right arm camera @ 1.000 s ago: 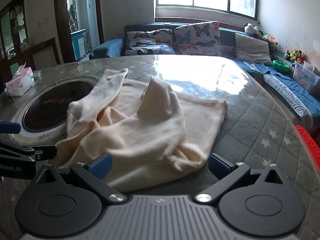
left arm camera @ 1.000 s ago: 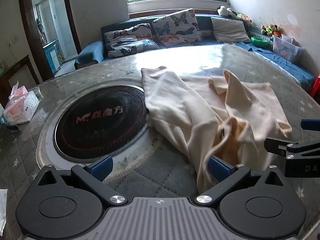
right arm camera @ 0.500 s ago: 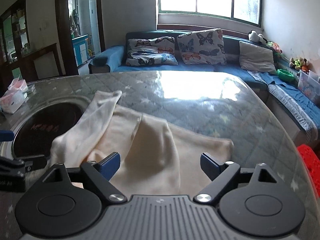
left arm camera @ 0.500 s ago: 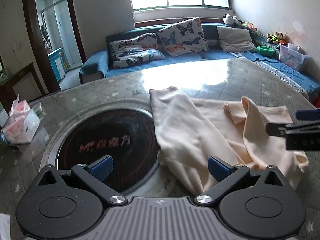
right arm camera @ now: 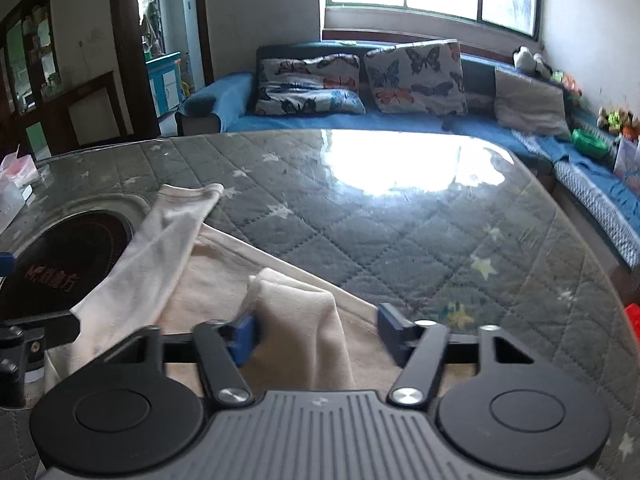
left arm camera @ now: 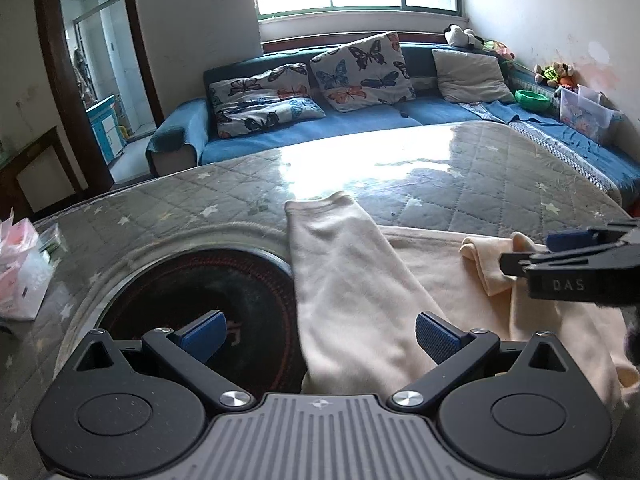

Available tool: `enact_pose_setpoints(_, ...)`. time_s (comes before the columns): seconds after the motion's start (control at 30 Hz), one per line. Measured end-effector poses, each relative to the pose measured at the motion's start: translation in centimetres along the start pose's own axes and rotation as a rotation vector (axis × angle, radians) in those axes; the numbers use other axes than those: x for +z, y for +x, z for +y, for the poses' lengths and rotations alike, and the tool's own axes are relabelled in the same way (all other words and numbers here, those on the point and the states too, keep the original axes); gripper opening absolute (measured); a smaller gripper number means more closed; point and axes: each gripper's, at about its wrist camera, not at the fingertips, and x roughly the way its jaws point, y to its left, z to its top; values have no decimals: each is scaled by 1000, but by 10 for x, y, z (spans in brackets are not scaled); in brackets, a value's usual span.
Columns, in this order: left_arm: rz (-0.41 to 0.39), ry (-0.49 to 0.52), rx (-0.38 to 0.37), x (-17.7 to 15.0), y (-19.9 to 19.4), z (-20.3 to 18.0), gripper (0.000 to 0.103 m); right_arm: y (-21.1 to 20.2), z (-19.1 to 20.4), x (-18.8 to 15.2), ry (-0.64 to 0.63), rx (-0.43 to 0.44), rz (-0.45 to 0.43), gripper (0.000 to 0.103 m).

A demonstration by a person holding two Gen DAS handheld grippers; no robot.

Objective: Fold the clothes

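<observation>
Nearby, tissue box (left arm camera: 22, 268) beside cooktop (left arm camera: 192, 300); right hand-held gripper (right arm camera: 316, 334) closing around cream garment (right arm camera: 304, 320), left hand-held gripper (left arm camera: 320, 330) spread.

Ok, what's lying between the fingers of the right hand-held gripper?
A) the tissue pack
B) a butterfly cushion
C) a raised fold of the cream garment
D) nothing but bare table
C: in the right wrist view a bunched fold of the cream garment sits between the closing fingers of the right hand-held gripper.
</observation>
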Motion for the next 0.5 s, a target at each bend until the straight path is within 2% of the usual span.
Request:
enact_pose_setpoints(0.13,-1,25,16,11,18,-9,102,-4,-10,-5,22,20,1,33)
enact_pose_setpoints(0.17,-3,27,20,14,22,-11,102,-8,-13,-5,33,25,-8,24)
enact_pose_setpoints(0.27,-5,32,29,20,33,-19,103,-21,-24,-8,58,14,-35,13)
enact_pose_setpoints(0.4,-1,35,21,24,45,-32,103,-39,-41,-12,87,-17,-71,9)
enact_pose_setpoints(0.5,-1,88,20,25,50,-43,103,-52,-55,-18,121,-42,-83,9)
